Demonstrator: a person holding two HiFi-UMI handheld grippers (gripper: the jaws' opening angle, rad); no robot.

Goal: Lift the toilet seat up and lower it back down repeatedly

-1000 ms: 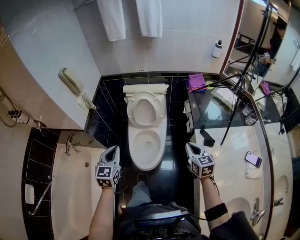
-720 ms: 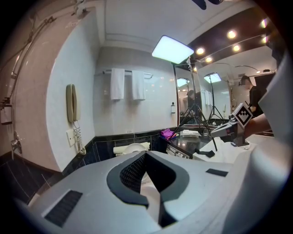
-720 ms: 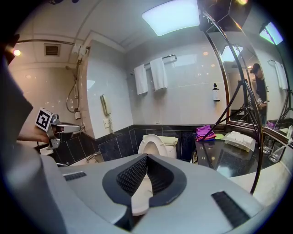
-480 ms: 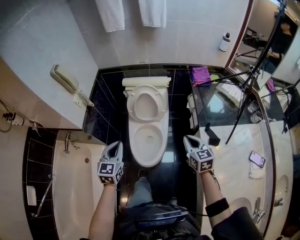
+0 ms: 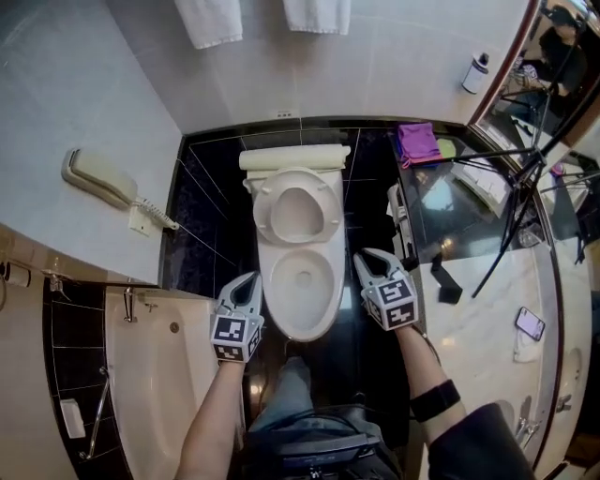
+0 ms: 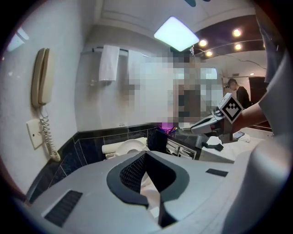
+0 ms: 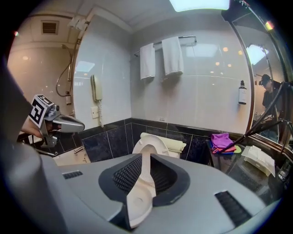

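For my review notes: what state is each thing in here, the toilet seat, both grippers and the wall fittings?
Toilet seat: raised upright.
Left gripper: jaws apart, holding nothing.
Right gripper: jaws apart, they have just been opening; nothing gripped between them.
Wall phone: handset resting in place, cord dangling.
Towels: hanging.
Bottle: standing upright.

a white toilet [image 5: 302, 298] stands on the dark floor [image 5: 211, 220], its seat [image 5: 298, 212] up. the left gripper [image 5: 248, 281] is near the bowl's left side. the right gripper [image 5: 367, 260] is near its right side, jaws just opening with nothing between.
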